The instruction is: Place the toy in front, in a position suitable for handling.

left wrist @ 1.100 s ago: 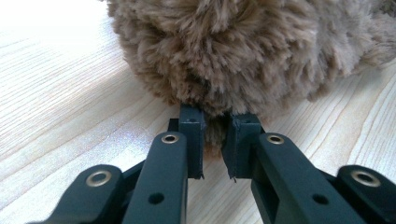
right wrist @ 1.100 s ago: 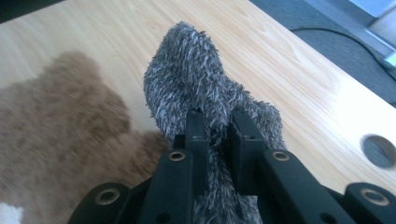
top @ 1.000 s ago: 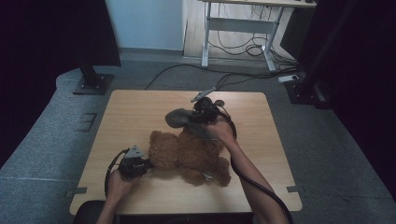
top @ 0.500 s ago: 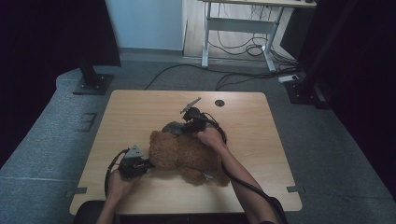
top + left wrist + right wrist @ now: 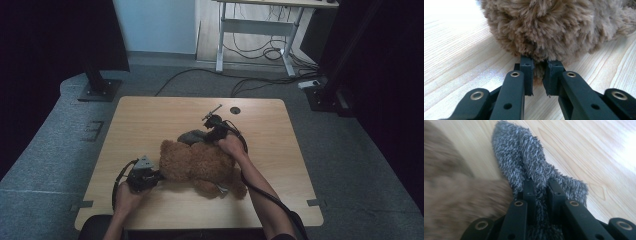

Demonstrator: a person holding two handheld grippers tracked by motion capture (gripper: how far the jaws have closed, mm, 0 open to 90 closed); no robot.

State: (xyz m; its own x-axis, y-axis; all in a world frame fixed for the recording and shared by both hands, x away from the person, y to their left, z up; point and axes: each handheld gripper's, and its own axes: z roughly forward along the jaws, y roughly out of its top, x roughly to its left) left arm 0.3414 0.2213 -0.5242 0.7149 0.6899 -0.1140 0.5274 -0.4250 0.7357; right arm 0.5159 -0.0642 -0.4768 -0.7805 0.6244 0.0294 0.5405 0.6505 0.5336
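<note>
A brown teddy bear [image 5: 202, 162] lies on its side in the middle of the wooden table [image 5: 150, 115]. At the bear's left end my left gripper [image 5: 154, 176] is shut on its fur [image 5: 539, 72], pinching a tuft between the jaws. A grey fuzzy sock [image 5: 192, 136] lies on the table behind the bear. My right gripper [image 5: 212, 131] is shut on the sock [image 5: 534, 170], whose fabric bulges up between the jaws, with the bear's fur [image 5: 451, 195] blurred just to the left.
A small round hole [image 5: 235, 110] sits in the table near its far edge. Black cables trail from both grippers over the tabletop. A desk frame [image 5: 260, 35] and cables stand on the floor beyond the table.
My right gripper has come down and toward the bear with the grey sock, from the far middle of the table to the bear's back. The left gripper has stayed put.
</note>
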